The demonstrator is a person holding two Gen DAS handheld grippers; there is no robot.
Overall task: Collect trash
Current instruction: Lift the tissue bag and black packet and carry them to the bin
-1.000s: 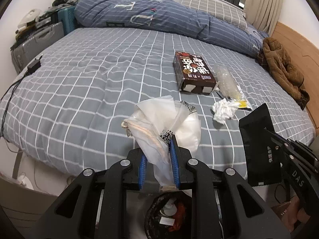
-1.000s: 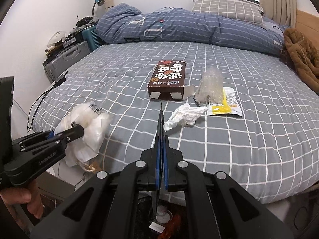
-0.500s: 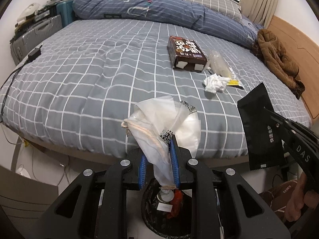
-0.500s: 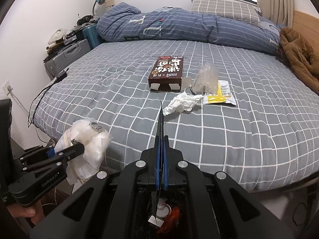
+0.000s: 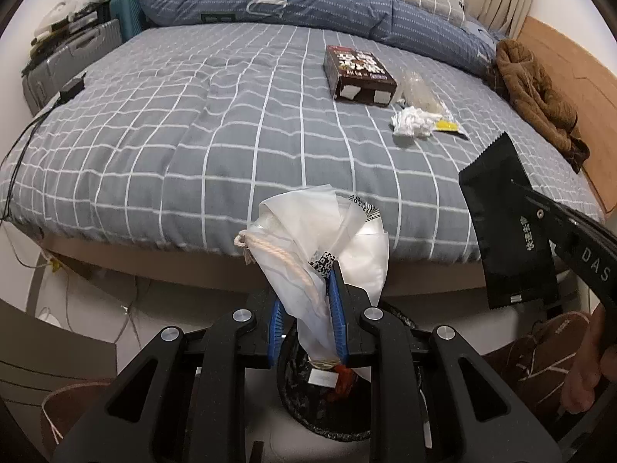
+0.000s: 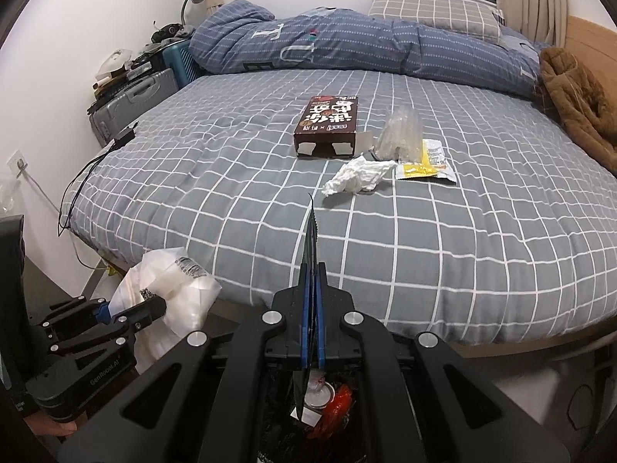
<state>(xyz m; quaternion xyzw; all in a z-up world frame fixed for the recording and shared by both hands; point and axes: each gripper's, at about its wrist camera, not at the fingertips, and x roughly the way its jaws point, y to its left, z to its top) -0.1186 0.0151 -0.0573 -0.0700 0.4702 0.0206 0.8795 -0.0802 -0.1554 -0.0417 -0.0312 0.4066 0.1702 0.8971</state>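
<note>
My left gripper (image 5: 306, 289) is shut on a crumpled clear plastic bag (image 5: 327, 231) and holds it over a black trash bin (image 5: 324, 389) on the floor by the bed's foot. The bag also shows in the right wrist view (image 6: 169, 293). My right gripper (image 6: 313, 270) is shut on a flat black wrapper (image 5: 505, 227), seen edge-on in its own view (image 6: 310, 239), above the same bin (image 6: 327, 397). On the bed lie a brown box (image 6: 327, 123), a crumpled white tissue (image 6: 358, 179), a clear plastic wrapper (image 6: 399, 135) and a yellow packet (image 6: 424, 162).
The grey checked bed (image 6: 424, 250) fills the middle. A blue duvet (image 6: 347, 46) and a brown coat (image 6: 578, 96) lie at its far side. Suitcases (image 6: 135, 100) and a charger cable (image 6: 96, 162) are at the left. A brown slipper (image 5: 540, 351) lies by the bin.
Both grippers have pulled back from the bed and lowered, each still holding its trash. The bin has come into fuller view beneath them.
</note>
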